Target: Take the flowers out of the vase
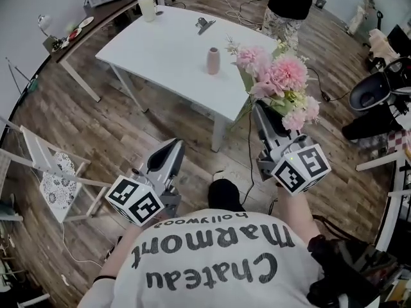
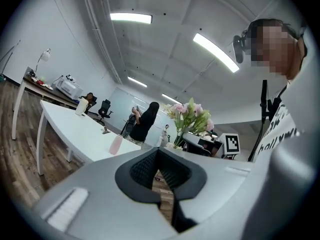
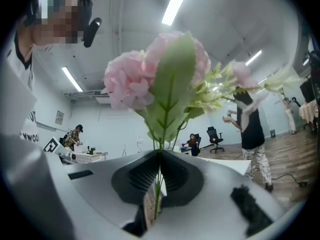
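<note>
A bunch of pink flowers with green leaves hangs in the air off the table's right edge, clear of the vase. My right gripper is shut on the green stems, and the blooms fill the right gripper view. The small pink vase stands upright on the white table, with nothing in it that I can see. My left gripper hovers over the wooden floor, left of the right one, jaws together and holding nothing. In the left gripper view the vase and the flowers show ahead.
A cup and a dark clip lie on the table's far part. A person stands beyond the table. A white chair is at the left and a dark chair at the right. Cables run across the floor.
</note>
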